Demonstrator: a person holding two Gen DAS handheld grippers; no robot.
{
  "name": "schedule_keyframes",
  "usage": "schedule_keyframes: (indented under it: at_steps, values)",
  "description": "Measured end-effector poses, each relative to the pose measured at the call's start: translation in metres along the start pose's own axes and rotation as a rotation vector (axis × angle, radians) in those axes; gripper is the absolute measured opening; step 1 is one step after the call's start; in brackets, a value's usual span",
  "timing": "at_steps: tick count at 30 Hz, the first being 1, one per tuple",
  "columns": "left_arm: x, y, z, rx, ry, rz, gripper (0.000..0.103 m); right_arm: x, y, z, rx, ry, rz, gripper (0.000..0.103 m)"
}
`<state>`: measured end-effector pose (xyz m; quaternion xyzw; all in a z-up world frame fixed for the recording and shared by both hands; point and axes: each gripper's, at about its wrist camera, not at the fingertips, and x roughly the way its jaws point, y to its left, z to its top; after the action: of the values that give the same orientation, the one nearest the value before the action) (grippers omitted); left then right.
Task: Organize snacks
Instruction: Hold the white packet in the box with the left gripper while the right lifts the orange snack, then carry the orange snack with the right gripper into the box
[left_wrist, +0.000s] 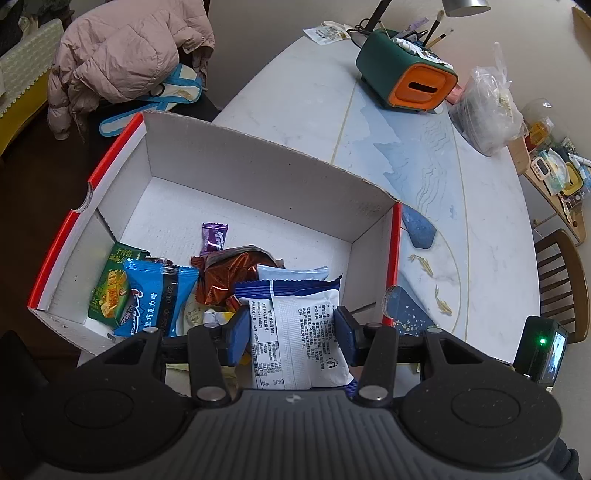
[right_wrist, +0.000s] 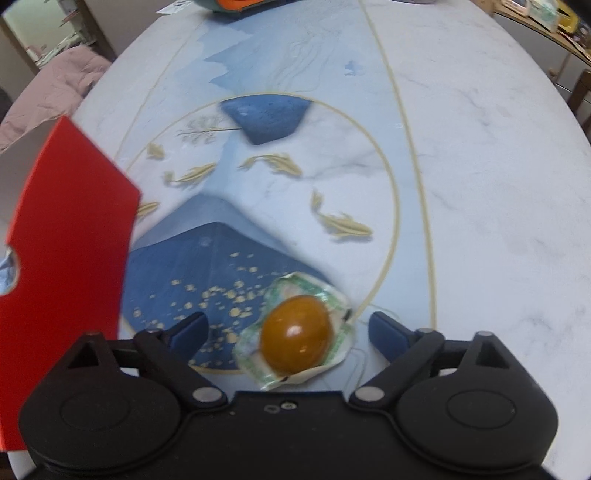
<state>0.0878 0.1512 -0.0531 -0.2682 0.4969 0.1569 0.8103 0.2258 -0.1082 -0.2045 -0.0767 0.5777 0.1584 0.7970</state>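
In the left wrist view a red and white cardboard box (left_wrist: 255, 173) stands on the table and holds several snack packets: a green one (left_wrist: 110, 288), a blue one (left_wrist: 155, 299), a brown foil one (left_wrist: 229, 277) and a purple candy (left_wrist: 214, 236). My left gripper (left_wrist: 291, 328) is over the box's near side, its blue pads on either side of a white and blue packet (left_wrist: 299, 332). In the right wrist view my right gripper (right_wrist: 288, 328) is open around a vacuum-packed brown egg (right_wrist: 295, 339) lying on the table. The box's red wall (right_wrist: 70, 236) stands to its left.
On the round marble table (left_wrist: 480, 240) stand a green and orange holder (left_wrist: 406, 74) with brushes, a lamp and a clear plastic bag (left_wrist: 487, 107) at the far side. A pink jacket (left_wrist: 125, 55) lies on a chair to the left. A wooden chair (left_wrist: 561, 280) stands to the right.
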Motion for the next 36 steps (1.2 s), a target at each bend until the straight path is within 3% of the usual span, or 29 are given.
schedule_keyframes:
  at_steps: [3,5,15,23,30,36]
  values:
    - [-0.001,0.003,0.0,0.0,-0.001,-0.003,0.048,-0.001,0.007,-0.001,-0.021,-0.004,-0.028,0.077]
    - [-0.002,0.004,0.0,0.003,-0.003,-0.005,0.048,-0.003,0.011,-0.003,-0.044,-0.021,-0.057,0.061]
    - [-0.003,0.008,-0.002,0.017,-0.002,-0.005,0.048,-0.017,0.008,-0.011,-0.038,-0.04,-0.041,0.055]
    - [-0.008,0.021,-0.002,0.017,-0.013,-0.007,0.048,-0.067,0.019,-0.014,-0.069,-0.116,-0.002,0.054]
    - [-0.019,0.033,0.002,0.018,-0.04,-0.008,0.048,-0.117,0.044,-0.003,-0.127,-0.198,0.057,0.054]
    - [-0.028,0.051,0.008,0.016,-0.066,0.019,0.048,-0.127,0.086,0.005,-0.207,-0.223,0.103,0.054]
